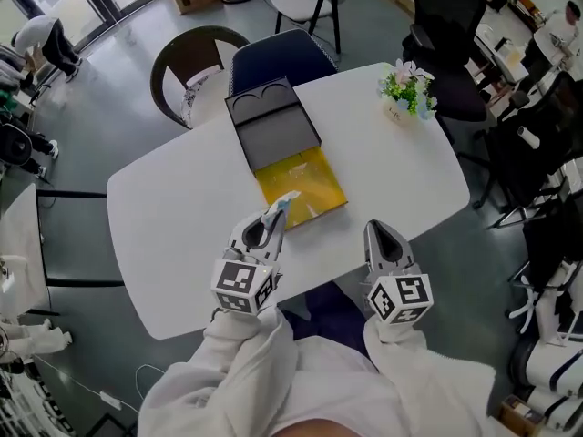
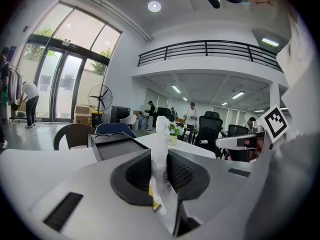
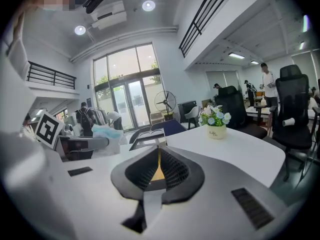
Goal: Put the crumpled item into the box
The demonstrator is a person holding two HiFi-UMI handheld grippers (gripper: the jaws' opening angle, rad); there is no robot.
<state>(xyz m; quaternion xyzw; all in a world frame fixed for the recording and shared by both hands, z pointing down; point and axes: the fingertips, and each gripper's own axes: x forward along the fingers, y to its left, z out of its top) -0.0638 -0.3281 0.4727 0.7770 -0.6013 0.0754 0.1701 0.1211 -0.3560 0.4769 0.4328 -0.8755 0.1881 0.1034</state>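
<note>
An open box (image 1: 311, 175) with a yellow inside and a black lid (image 1: 273, 121) lies in the middle of the white table (image 1: 173, 217). My left gripper (image 1: 271, 217) is shut on the crumpled item (image 1: 283, 202), a white wad with a touch of blue, just short of the box's near left corner. In the left gripper view the crumpled item (image 2: 161, 151) stands upright between the pads, with the lid (image 2: 114, 145) beyond. My right gripper (image 1: 381, 231) hovers over the table's near edge, right of the box, shut and empty; its view shows only a thin slit (image 3: 159, 170) with yellow behind.
A small pot of flowers (image 1: 407, 94) stands at the table's far right. Behind the table are a brown chair (image 1: 194, 60), a blue chair (image 1: 278, 55) and a black office chair (image 1: 451, 25). People stand far off in the room.
</note>
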